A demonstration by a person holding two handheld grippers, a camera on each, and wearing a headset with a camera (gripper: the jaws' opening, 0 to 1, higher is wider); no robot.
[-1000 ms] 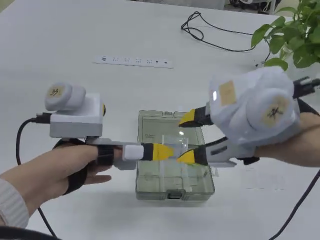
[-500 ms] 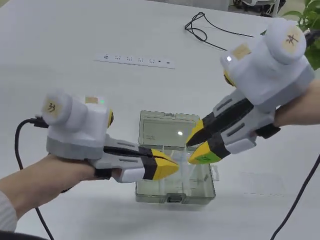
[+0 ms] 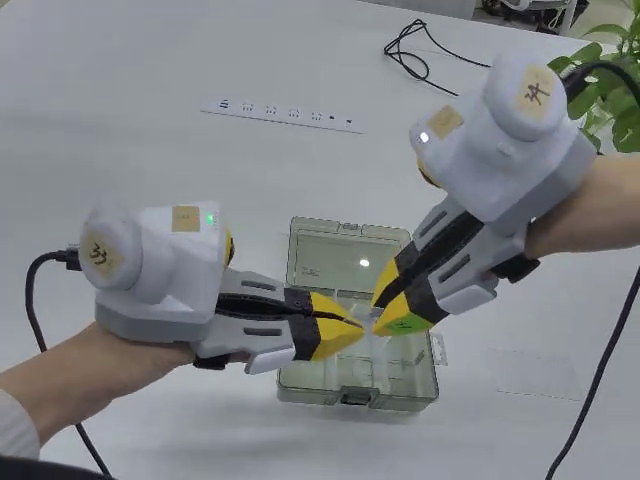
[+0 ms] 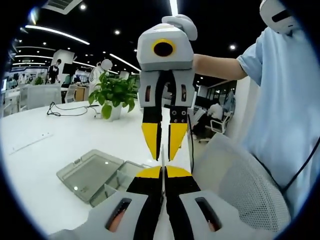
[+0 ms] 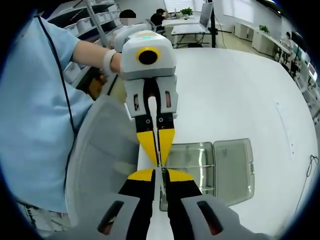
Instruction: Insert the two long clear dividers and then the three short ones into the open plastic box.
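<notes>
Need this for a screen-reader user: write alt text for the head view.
Two hand-held grippers meet tip to tip above an open clear plastic box on a white table, the left claw and right claw each closed on a thin clear divider, barely visible here. A power strip, black cable and plant lie beyond.

L gripper [image 3: 350, 331] & R gripper [image 3: 389, 308] both have fat white-grey bodies, black strips down the jaws and yellow tips. Each has a round white knob on top w/ a tan sticker and a dark mark. L one has a tiny green light [image 3: 211, 218] and a black L cable [image 3: 38, 290]. R one has a black R cable [image 3: 603, 372], a black strap [image 3: 515, 268] and small screws [image 4: 177, 113], and the person wears a light blue short-sleeve shirt [image 4: 280, 110].
</notes>
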